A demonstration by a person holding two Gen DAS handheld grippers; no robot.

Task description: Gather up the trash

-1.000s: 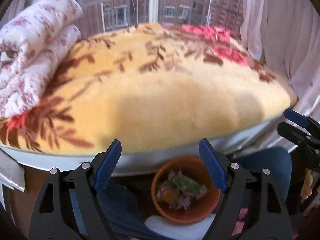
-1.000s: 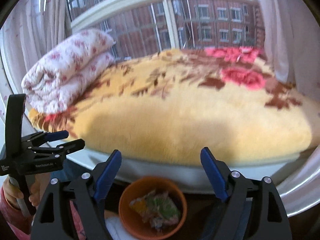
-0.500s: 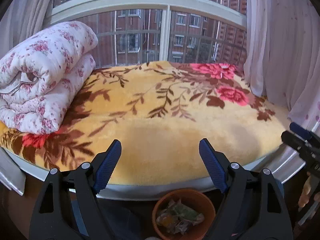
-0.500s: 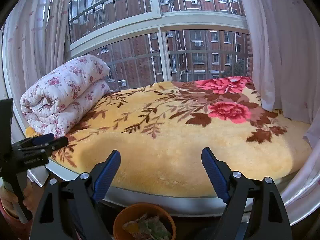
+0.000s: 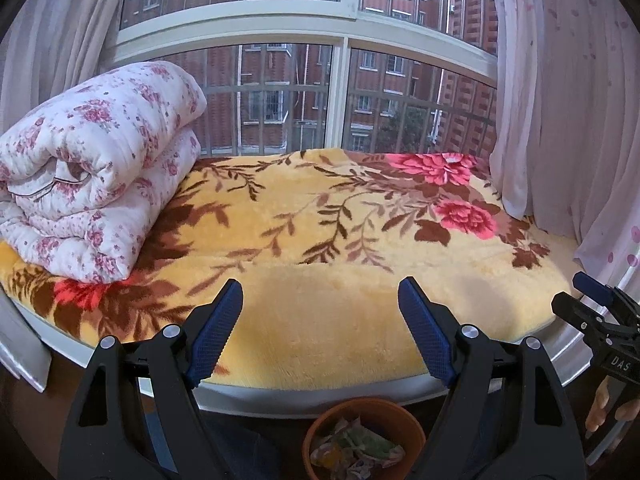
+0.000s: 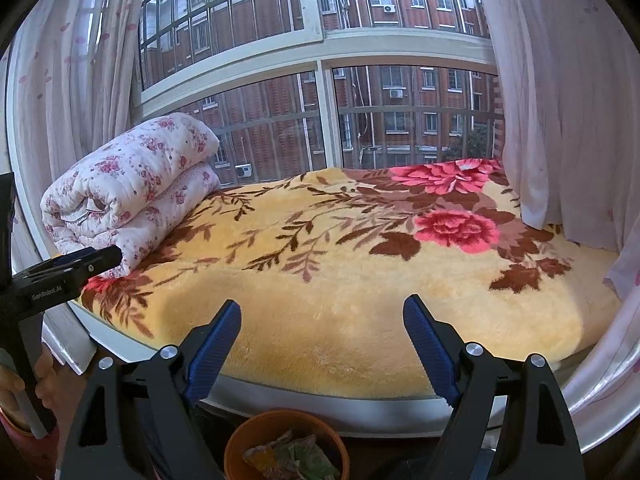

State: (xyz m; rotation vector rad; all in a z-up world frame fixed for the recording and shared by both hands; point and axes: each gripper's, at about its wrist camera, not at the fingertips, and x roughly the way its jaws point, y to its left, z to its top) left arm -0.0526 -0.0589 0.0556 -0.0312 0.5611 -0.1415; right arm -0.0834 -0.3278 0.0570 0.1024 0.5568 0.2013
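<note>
- Both claws have lifted; the bin (image 5: 363, 438) sits lower in view.
- Left claw (image 5: 320, 320) and right claw (image 6: 322, 338) gape wide, empty.
- Trash (image 6: 290, 458) lies in the bin, near, below both.

orange bin (image 5: 362, 416) bottom cropped, trash (image 5: 356, 446) indistinct

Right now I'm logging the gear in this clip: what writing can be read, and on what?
"GenRobot.AI": white print on the left gripper, seen in the right wrist view.
"DAS": white print on the right gripper, seen in the left wrist view; the frame edge may cut off more.
Nothing else legible: the orange bowl and its trash show no readable print.
</note>
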